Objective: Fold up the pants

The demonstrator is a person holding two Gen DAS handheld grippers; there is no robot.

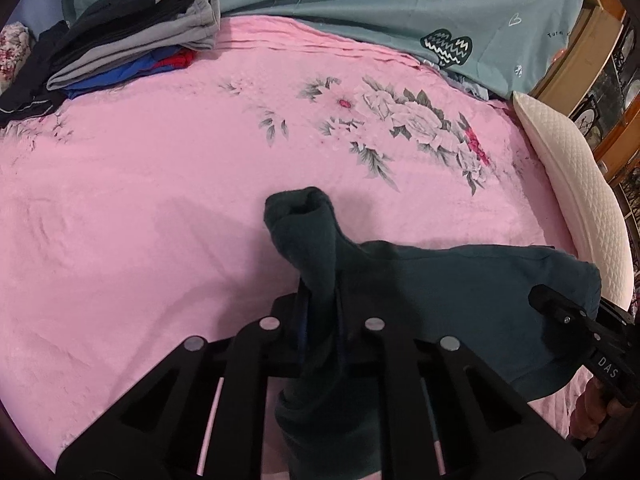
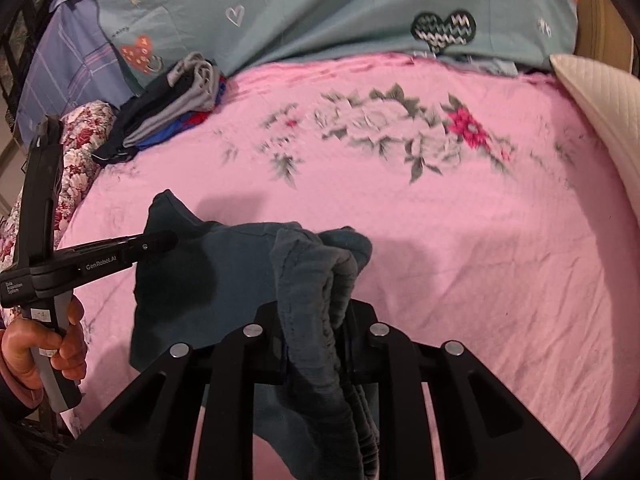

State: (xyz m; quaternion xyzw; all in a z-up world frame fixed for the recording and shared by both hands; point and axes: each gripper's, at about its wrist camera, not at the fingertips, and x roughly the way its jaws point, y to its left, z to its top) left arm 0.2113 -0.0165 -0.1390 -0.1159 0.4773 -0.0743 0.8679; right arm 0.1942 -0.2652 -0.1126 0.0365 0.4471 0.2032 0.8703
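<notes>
Dark teal pants (image 1: 460,288) hang between my two grippers above the pink flowered bedspread (image 1: 160,184). My left gripper (image 1: 320,312) is shut on a bunched end of the pants, which sticks out past the fingers. My right gripper (image 2: 316,316) is shut on the elastic waistband (image 2: 316,264), gathered in folds between the fingers. The right gripper shows at the right edge of the left wrist view (image 1: 560,308), pinching the cloth edge. The left gripper shows at the left of the right wrist view (image 2: 160,240), gripping the other end.
A stack of folded grey, black and blue clothes (image 1: 132,32) lies at the bed's far left. A teal patterned quilt (image 1: 360,4) runs along the far side. A white quilted pillow (image 1: 572,184) lies at the right edge. A floral cloth (image 2: 80,148) lies left.
</notes>
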